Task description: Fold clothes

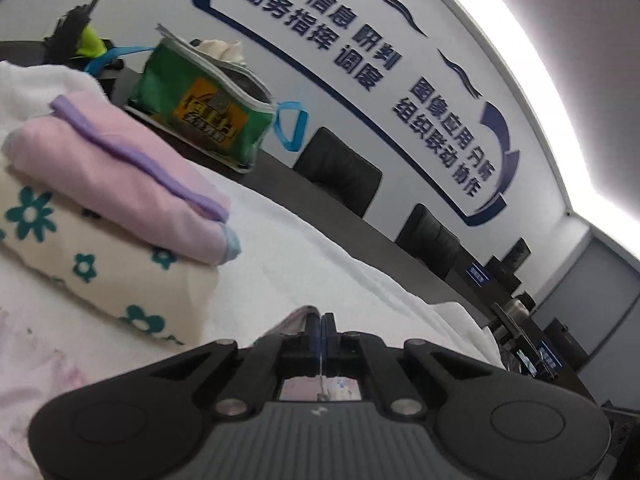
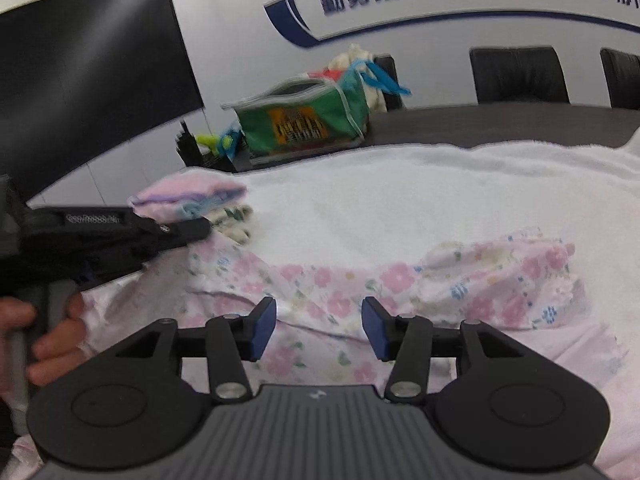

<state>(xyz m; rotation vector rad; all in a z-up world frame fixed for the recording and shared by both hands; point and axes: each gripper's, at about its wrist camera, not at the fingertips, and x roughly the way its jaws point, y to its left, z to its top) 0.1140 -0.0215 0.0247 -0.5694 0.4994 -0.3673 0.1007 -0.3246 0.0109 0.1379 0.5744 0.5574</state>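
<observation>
Left gripper (image 1: 321,326) is pinching the floral garment (image 2: 328,292) at its left edge; right gripper (image 2: 319,328) is hovering spread over its middle, holding nothing. Garment's lying crumpled near the bench's front edge. Suggest pinching the right edge next, then pulling taut before folding.

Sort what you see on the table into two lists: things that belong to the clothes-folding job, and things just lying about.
Part of the job:
- pink floral garment, unfolded
- folded pink garment
- folded flower-print garment beneath it
- white towel under the clothes
- left gripper
- right gripper

Lying about:
- green bag
- black chairs
- dark screen
</observation>
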